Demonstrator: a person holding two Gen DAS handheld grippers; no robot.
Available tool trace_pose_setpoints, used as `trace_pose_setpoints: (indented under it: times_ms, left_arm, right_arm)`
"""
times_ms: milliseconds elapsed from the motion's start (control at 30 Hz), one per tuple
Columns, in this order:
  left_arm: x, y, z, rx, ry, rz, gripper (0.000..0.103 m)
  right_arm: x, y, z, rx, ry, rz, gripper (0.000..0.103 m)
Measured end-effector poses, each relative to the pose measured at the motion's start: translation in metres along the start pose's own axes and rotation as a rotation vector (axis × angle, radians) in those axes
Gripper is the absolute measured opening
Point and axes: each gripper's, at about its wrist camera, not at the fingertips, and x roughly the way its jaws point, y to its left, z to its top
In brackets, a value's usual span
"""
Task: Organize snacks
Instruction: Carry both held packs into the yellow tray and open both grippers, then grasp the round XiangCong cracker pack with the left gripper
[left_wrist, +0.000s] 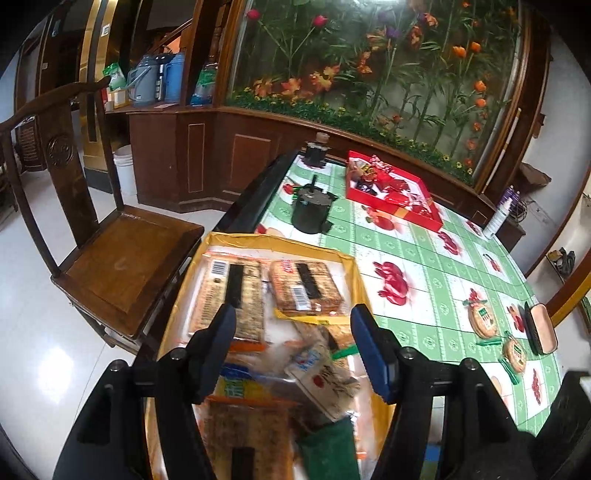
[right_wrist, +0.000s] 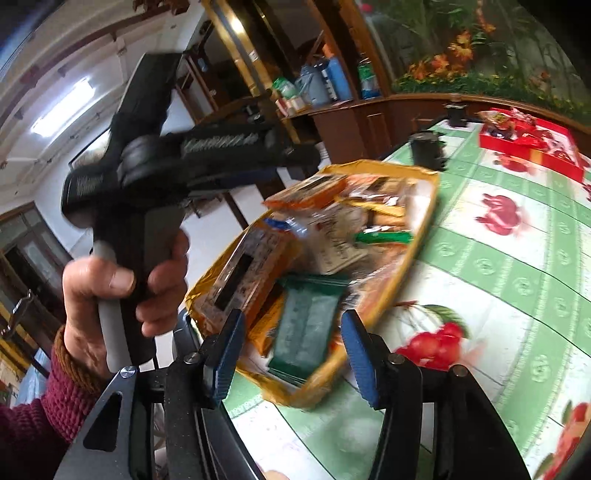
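A yellow tray (left_wrist: 280, 243) full of snack packs sits at the table's left edge. At its far end lie two long cracker packs (left_wrist: 229, 295) (left_wrist: 306, 291). Nearer are mixed wrappers and a green packet (left_wrist: 328, 446). My left gripper (left_wrist: 293, 336) hovers open over the pile, with nothing pressed between its blue pads. In the right wrist view the same tray (right_wrist: 388, 168) looks blurred. My right gripper (right_wrist: 291, 350) stands open above the green packet (right_wrist: 306, 332) at the tray's near end. A hand (right_wrist: 110, 295) in a maroon sleeve holds the left gripper's handle.
A red box (left_wrist: 395, 192) of red-wrapped sweets lies at the table's far side, with a black pot (left_wrist: 312, 206) left of it. Round cookie packs (left_wrist: 482, 321) and a brown case (left_wrist: 541, 328) lie to the right. A wooden chair (left_wrist: 125, 266) stands beside the table's left edge.
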Motion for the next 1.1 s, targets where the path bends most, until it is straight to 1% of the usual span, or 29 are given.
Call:
trace_pose_setpoints:
  times_ms: [67, 167, 267, 367, 467, 567, 633, 700, 800, 833, 867, 933, 1000, 1033, 1100]
  left_arm:
    - [-0.003, -0.01, -0.002, 0.015, 0.002, -0.011, 0.064]
    - [-0.006, -0.027, -0.004, 0.039, 0.0, -0.027, 0.066]
    - [-0.01, -0.05, -0.008, 0.07, 0.0, -0.062, 0.07]
    - [-0.01, -0.074, -0.011, 0.105, 0.006, -0.093, 0.07]
    - [-0.006, -0.102, -0.016, 0.146, 0.025, -0.136, 0.07]
    - [0.003, -0.136, -0.023, 0.186, 0.057, -0.184, 0.07]
    - [0.012, -0.158, -0.028, 0.207, 0.082, -0.2, 0.07]
    - [0.022, -0.178, -0.034, 0.233, 0.108, -0.21, 0.07]
    - [0.042, -0.205, -0.043, 0.252, 0.156, -0.225, 0.075]
    - [0.052, -0.214, -0.045, 0.249, 0.18, -0.234, 0.077]
    - [0.06, -0.22, -0.047, 0.242, 0.199, -0.238, 0.081]
    - [0.078, -0.231, -0.047, 0.215, 0.237, -0.247, 0.084]
    - [0.098, -0.247, -0.046, 0.198, 0.282, -0.263, 0.087]
    - [0.108, -0.254, -0.045, 0.186, 0.302, -0.26, 0.088]
    - [0.132, -0.268, -0.042, 0.14, 0.344, -0.268, 0.088]
  right_arm:
    - [-0.012, -0.011, 0.002, 0.028, -0.019, -0.002, 0.059]
    - [-0.034, -0.033, 0.004, 0.066, -0.049, -0.041, 0.059]
    - [-0.061, -0.06, 0.003, 0.103, -0.085, -0.113, 0.058]
    - [-0.089, -0.092, 0.002, 0.164, -0.119, -0.171, 0.059]
    - [-0.117, -0.132, 0.002, 0.243, -0.144, -0.276, 0.061]
    - [-0.141, -0.175, 0.005, 0.333, -0.166, -0.332, 0.061]
    - [-0.155, -0.202, 0.006, 0.392, -0.169, -0.386, 0.061]
    - [-0.164, -0.234, 0.007, 0.435, -0.154, -0.475, 0.061]
    - [-0.175, -0.266, -0.003, 0.451, -0.142, -0.587, 0.061]
    - [-0.178, -0.275, -0.009, 0.473, -0.15, -0.596, 0.061]
    - [-0.18, -0.283, -0.014, 0.499, -0.154, -0.588, 0.061]
    - [-0.187, -0.301, -0.025, 0.583, -0.157, -0.527, 0.061]
    - [-0.2, -0.313, -0.03, 0.653, -0.2, -0.467, 0.061]
    - [-0.207, -0.316, -0.032, 0.671, -0.219, -0.452, 0.061]
    - [-0.22, -0.323, -0.036, 0.704, -0.251, -0.461, 0.061]
